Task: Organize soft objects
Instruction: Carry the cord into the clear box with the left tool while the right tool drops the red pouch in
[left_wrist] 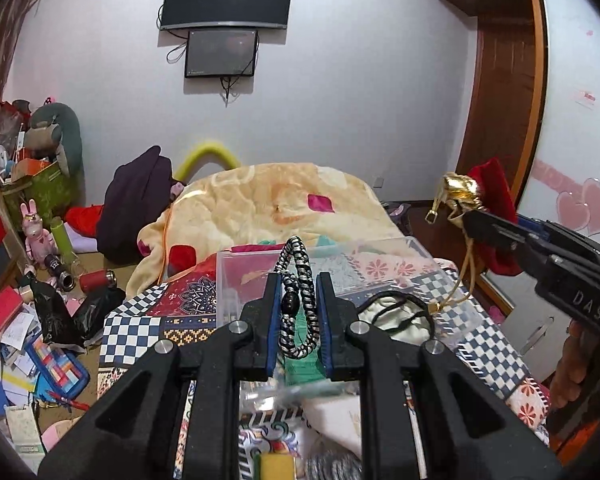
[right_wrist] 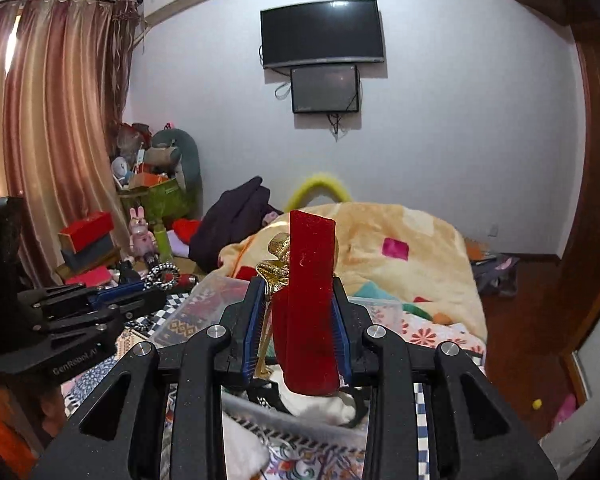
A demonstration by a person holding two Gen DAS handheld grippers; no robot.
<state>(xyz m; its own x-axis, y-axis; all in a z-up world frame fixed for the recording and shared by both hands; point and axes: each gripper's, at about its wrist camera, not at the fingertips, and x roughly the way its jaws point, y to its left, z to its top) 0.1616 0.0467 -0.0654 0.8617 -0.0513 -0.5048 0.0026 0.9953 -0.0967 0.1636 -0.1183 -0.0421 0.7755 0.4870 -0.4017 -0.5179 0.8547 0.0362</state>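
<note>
My left gripper (left_wrist: 298, 284) is shut on a black-and-white braided band (left_wrist: 296, 280) and holds it above a clear plastic box (left_wrist: 380, 248) on the bed. The left gripper also shows in the right wrist view (right_wrist: 148, 286), at the left, with the band (right_wrist: 160, 274) in it. My right gripper (right_wrist: 298, 292) is shut on a red velvet pouch (right_wrist: 310, 300) with gold cords (right_wrist: 276, 268), held upright above the bed. In the left wrist view the right gripper (left_wrist: 470, 220) is at the right, with the pouch (left_wrist: 492, 184) in it.
A patchwork quilt (left_wrist: 148, 316) and a cream blanket (left_wrist: 260, 200) cover the bed. A pale pouch with black cord (left_wrist: 392, 312) lies in the box. Clutter covers the floor at the left (left_wrist: 40, 320). A wooden wardrobe (left_wrist: 500, 100) stands at the right.
</note>
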